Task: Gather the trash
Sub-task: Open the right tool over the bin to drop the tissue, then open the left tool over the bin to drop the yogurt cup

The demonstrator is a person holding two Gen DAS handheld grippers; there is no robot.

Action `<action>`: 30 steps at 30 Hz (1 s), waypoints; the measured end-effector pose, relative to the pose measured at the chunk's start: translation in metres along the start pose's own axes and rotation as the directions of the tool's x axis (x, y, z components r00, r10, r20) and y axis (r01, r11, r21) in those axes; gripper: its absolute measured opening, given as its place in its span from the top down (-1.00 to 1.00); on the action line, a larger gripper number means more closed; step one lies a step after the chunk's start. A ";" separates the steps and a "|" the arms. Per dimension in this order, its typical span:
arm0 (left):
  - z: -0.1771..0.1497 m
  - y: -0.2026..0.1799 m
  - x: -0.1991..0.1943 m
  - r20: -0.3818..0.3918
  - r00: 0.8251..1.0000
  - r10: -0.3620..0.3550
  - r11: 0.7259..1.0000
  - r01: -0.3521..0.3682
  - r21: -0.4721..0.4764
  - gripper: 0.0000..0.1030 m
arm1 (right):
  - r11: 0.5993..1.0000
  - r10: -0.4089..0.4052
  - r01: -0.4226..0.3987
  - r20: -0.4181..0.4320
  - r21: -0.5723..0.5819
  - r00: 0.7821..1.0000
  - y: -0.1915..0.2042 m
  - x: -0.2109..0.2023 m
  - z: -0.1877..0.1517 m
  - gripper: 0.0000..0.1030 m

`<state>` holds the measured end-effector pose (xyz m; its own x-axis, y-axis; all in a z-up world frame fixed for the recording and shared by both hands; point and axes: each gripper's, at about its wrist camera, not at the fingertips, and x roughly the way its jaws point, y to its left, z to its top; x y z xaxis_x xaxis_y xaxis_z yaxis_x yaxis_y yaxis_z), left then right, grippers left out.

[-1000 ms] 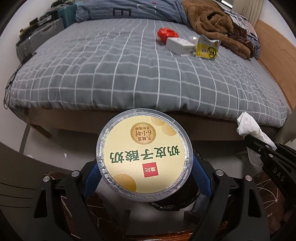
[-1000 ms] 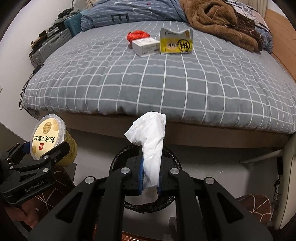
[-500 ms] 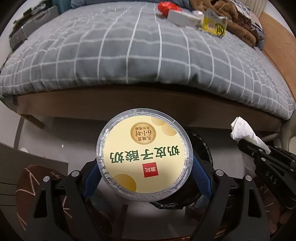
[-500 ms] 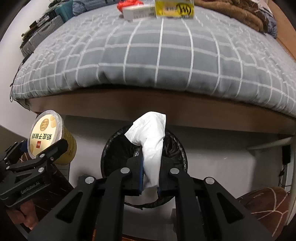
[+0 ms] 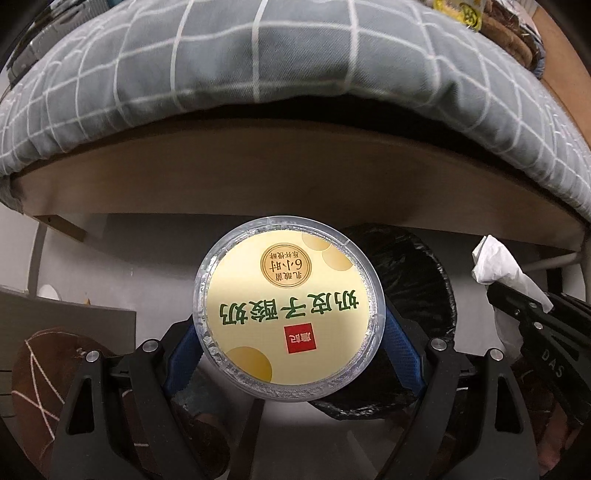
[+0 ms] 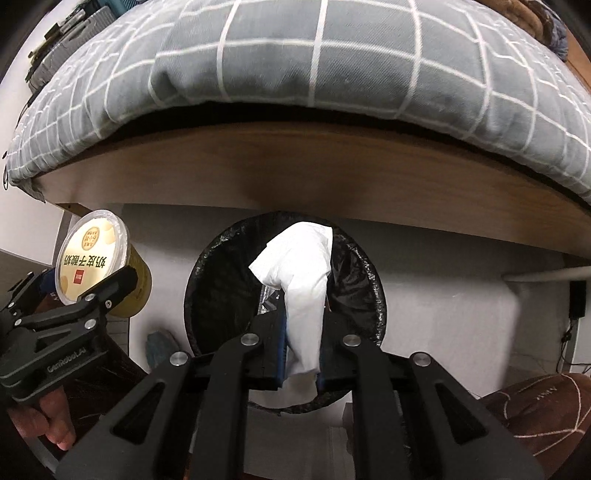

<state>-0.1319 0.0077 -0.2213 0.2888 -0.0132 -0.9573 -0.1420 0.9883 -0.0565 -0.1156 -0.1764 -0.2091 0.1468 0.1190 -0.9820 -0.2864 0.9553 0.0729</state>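
My left gripper (image 5: 290, 347) is shut on a yellow yogurt cup (image 5: 288, 314) with a sealed lid; the cup also shows at the left of the right wrist view (image 6: 96, 266). My right gripper (image 6: 301, 354) is shut on a crumpled white tissue (image 6: 301, 288), which also shows at the right of the left wrist view (image 5: 498, 266). A round bin with a black liner (image 6: 369, 295) stands on the floor under the bed edge. The tissue hangs over the bin's mouth. In the left wrist view the bin (image 5: 417, 280) sits just behind and right of the cup.
The bed with a grey checked cover (image 5: 295, 66) and its wooden frame (image 6: 295, 173) overhang close above both grippers. Brown slippers lie on the floor at the left (image 5: 40, 373) and at the right (image 6: 535, 413). A yellow packet (image 5: 458, 11) lies far back on the bed.
Both grippers have dropped lower and moved in toward the bin below the bed edge. The bed top has slid out of view. Both grips hold as before.
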 end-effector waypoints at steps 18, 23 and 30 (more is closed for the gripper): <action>0.003 0.006 0.003 -0.003 1.000 0.008 1.000 -0.008 -0.004 -0.62 | 0.998 -0.021 0.022 0.023 -0.052 1.000 0.009 0.004 -0.008 -0.54; 0.004 -0.008 0.001 -0.002 1.000 -0.006 1.000 0.006 0.023 -0.62 | 0.999 -0.046 0.046 0.063 -0.013 0.997 -0.012 -0.012 -0.004 -0.83; 0.005 -0.037 0.002 -0.008 0.999 -0.032 0.998 0.033 0.059 -0.62 | 0.997 -0.059 0.054 0.092 0.057 0.994 -0.053 -0.030 -0.004 -0.85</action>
<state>-0.1210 -0.0280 -0.2194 0.2859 -0.0461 -0.9572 -0.0763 0.9946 -0.0707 -0.1088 -0.2314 -0.1838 0.2503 0.0864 -0.9643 -0.2240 0.9742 0.0292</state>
